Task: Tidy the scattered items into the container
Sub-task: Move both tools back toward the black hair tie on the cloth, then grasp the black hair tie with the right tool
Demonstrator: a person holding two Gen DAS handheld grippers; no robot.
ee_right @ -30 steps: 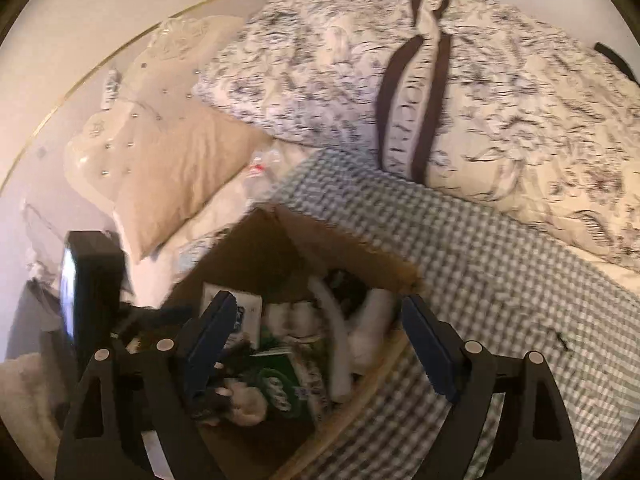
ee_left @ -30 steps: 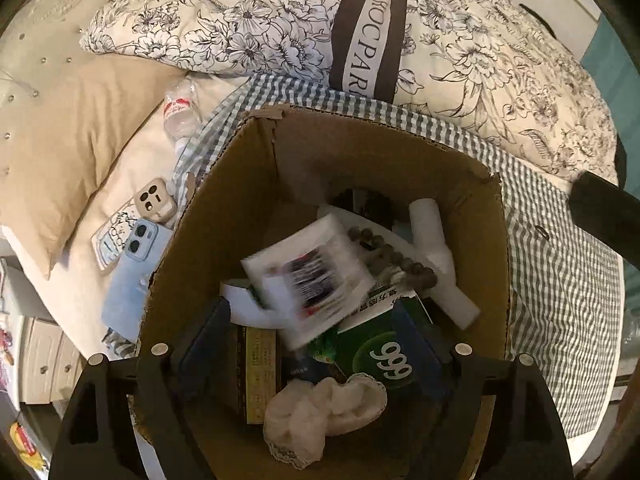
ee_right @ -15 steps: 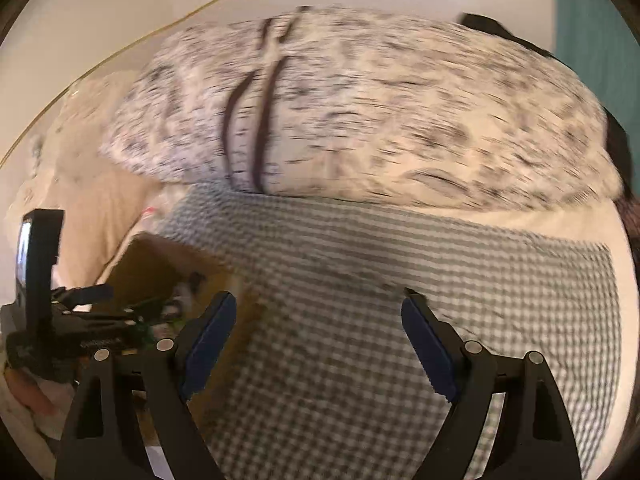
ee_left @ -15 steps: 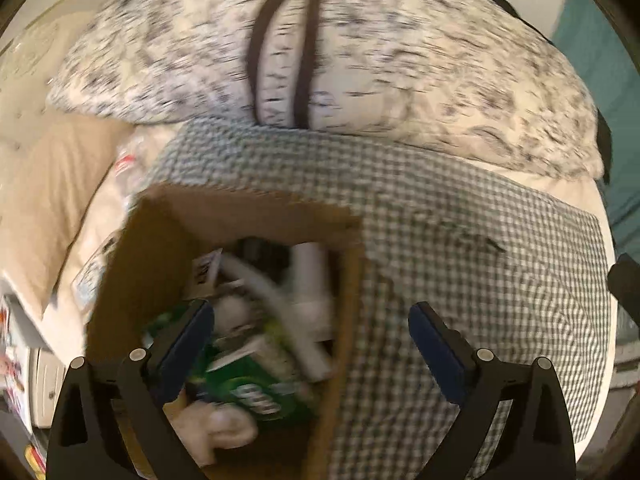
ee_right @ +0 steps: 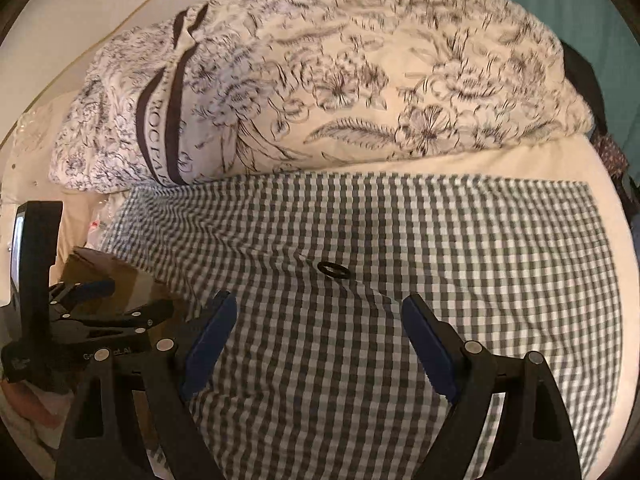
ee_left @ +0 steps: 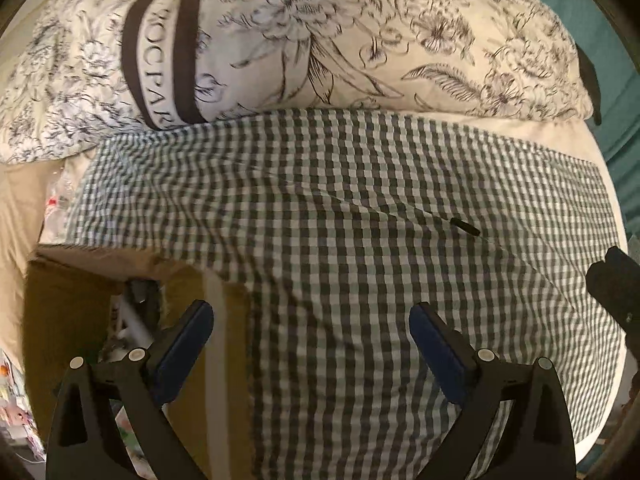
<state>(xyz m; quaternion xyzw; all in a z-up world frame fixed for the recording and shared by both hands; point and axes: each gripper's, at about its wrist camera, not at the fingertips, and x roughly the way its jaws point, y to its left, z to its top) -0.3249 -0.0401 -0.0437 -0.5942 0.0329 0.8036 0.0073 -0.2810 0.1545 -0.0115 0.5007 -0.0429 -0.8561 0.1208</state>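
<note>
Both grippers are over the green-and-white checked cloth [ee_left: 360, 240] on the bed, pointing steeply down.

Left gripper [ee_left: 311, 334]: jaws spread wide, nothing between the blue pads [ee_left: 186, 344], just cloth under them. Its left finger overlaps the right wall of the cardboard box [ee_left: 68, 320], so the box sits at the gripper's lower left. White tube-like items and some green packaging show inside the box; the rest of the contents are too hidden to tell.

Right gripper [ee_right: 319, 330]: jaws also wide, empty, only cloth between them.

Last loose item: a small black ring [ee_right: 333, 269], probably a hair tie, lying flat on the cloth. From the right wrist it's just ahead of the fingertips, roughly centred between them, not touching. From the left wrist the same item [ee_left: 465, 226] reads edge-on as a short dark sliver, ahead and to the right of that gripper's right finger, well apart.

Seen from the right wrist, the left gripper [ee_right: 102, 300] sits at the far left over the box [ee_right: 132, 284], its camera mount upright beside it.

Floral duvet [ee_right: 360, 72] is piled along the far edge of the cloth. Beige pillow [ee_left: 16, 208] at the left, behind the box.
</note>
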